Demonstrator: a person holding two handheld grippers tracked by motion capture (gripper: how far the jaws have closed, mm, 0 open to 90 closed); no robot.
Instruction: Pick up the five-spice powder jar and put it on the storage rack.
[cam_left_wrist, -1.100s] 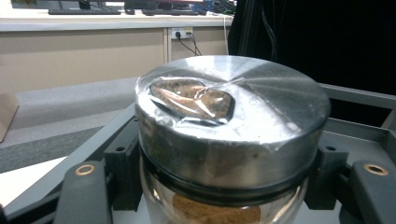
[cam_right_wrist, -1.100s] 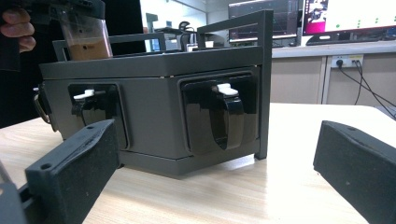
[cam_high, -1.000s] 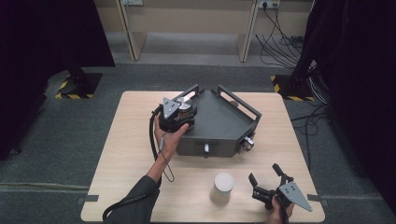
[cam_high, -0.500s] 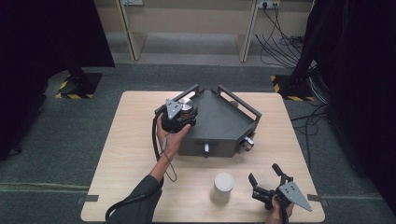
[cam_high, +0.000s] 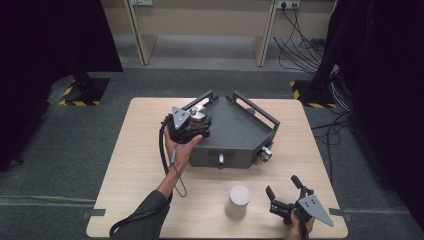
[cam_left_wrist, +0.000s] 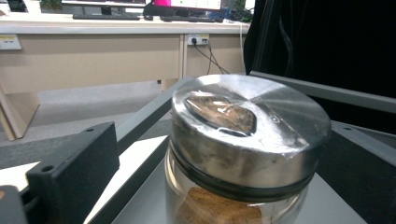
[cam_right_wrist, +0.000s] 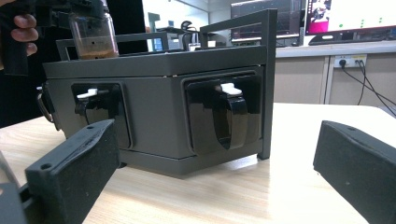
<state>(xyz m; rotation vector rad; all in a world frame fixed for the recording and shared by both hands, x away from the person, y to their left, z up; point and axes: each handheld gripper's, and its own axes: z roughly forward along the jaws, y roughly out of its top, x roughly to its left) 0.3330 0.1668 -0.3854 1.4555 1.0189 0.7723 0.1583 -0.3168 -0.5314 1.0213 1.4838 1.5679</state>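
Left gripper (cam_high: 192, 125): fingers pinching glass jar (cam_left_wrist: 243, 154) on dark box (cam_high: 235, 132). Right gripper (cam_high: 286, 192): fingers spread, nothing between them; white cup (cam_high: 238, 201) beside.

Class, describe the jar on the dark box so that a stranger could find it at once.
On the wooden table stands a dark grey box with rails. At its top left corner sits a glass jar, at the left gripper. Its shiny metal lid and brown contents distinguish it from the white cylinder nearer the person.
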